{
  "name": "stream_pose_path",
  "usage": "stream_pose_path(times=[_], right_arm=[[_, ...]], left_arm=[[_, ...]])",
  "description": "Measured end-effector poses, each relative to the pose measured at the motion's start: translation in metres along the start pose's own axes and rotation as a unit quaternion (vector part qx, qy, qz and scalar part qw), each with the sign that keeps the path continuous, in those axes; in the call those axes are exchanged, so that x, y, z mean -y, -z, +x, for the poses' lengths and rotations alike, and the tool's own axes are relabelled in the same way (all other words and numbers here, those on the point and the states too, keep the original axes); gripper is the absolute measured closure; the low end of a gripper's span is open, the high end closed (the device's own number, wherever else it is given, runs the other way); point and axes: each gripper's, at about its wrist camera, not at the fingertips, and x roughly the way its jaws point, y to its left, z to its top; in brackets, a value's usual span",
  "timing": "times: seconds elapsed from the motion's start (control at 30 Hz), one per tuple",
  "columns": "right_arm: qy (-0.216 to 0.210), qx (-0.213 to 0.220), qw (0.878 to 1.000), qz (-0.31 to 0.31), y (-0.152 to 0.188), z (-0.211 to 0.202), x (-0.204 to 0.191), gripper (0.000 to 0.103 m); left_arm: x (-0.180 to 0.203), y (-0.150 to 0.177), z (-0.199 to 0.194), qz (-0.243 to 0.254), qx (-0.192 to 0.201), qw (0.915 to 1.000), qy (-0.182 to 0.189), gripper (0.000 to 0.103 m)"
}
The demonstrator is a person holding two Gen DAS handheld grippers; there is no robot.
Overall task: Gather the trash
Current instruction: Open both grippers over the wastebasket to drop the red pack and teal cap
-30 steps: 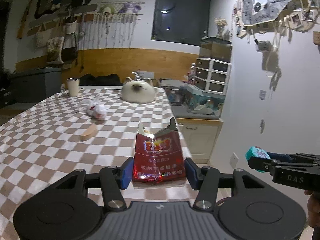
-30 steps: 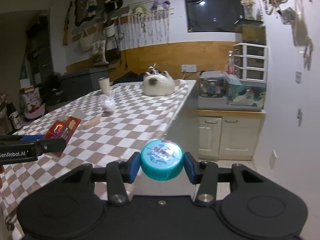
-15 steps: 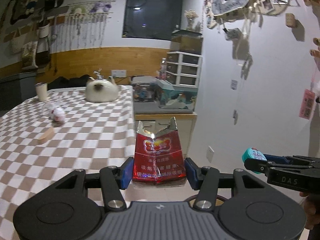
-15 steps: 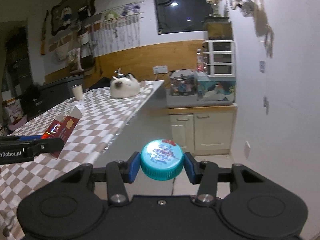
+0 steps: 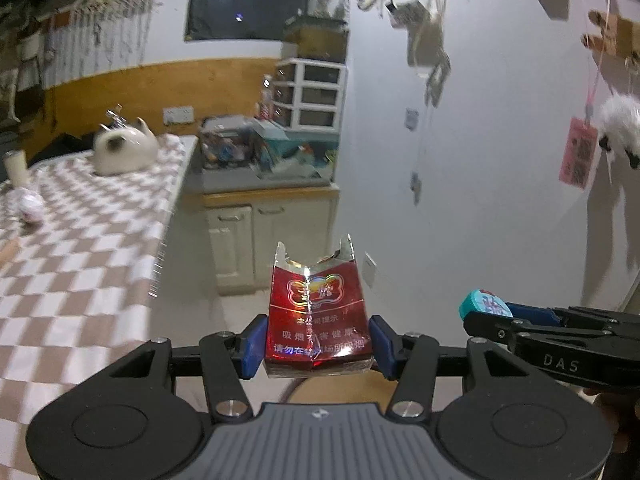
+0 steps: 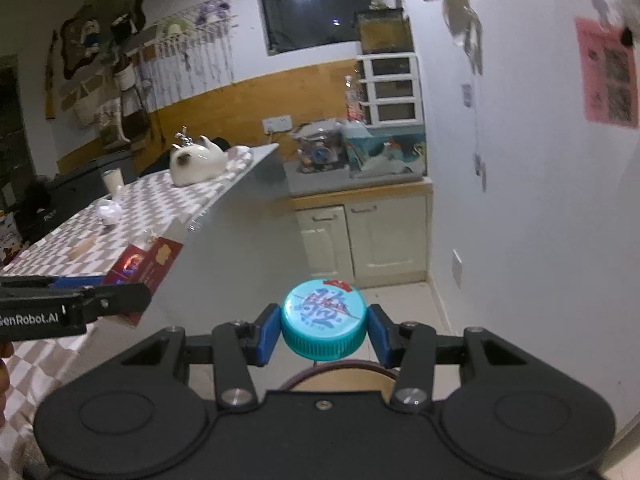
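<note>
We are squeezing a torn red pack (image 5: 318,316) in our left gripper (image 5: 318,340) | squeezing a teal cap (image 6: 323,322) in our right gripper (image 6: 323,330) | both are hanging right of the checkered table (image 5: 80,264)

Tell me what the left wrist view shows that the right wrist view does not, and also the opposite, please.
Only the left wrist view shows the printed front of the red cigarette pack with its torn foil top, clamped in the left gripper, and a white fluffy toy hanging on the wall.

Only the right wrist view shows the full printed top of the teal bottle cap, clamped in the right gripper.

Both show the checkered table, the cat-shaped ornament, the crumpled white bag, the cream cabinet and the other gripper from the side.
</note>
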Motion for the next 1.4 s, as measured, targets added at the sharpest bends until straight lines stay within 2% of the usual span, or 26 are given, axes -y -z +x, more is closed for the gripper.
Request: stream_pose_path(times=[0.17,0.37,0.83,0.97,1.17,1.23,1.3,1.4], right_arm=[[0.008,-0.027,0.999,0.018,0.012,0.015,0.022,0.055],[0.017,-0.076,0.996,0.042,0.032,0.044,0.048,0.055],[0.023,-0.204,0.977,0.054,0.085,0.121,0.072,0.055],[0.019,-0.237,0.970,0.060,0.099,0.140,0.073,0.055],[0.016,-0.266,0.962,0.060,0.110,0.161,0.073,0.055],[0.013,-0.275,0.960,0.060,0.113,0.167,0.072,0.055],[0.010,-0.282,0.958,0.061,0.114,0.173,0.071,0.055],[0.004,-0.292,0.954,0.063,0.116,0.181,0.070,0.055]], left_arm=[[0.014,0.010,0.034,-0.001,-0.035,0.9992,0.018,0.049],[0.022,0.027,0.086,-0.008,-0.097,0.9946,0.035,0.049],[0.008,0.072,0.202,-0.047,-0.228,0.9715,0.046,0.049],[0.005,0.078,0.232,-0.057,-0.253,0.9641,0.060,0.048],[0.001,0.084,0.269,-0.062,-0.265,0.9593,0.075,0.048],[-0.001,0.087,0.280,-0.063,-0.267,0.9583,0.079,0.045],[-0.003,0.090,0.288,-0.069,-0.271,0.9569,0.079,0.030],[-0.005,0.094,0.293,-0.068,-0.275,0.9561,0.075,0.019]])
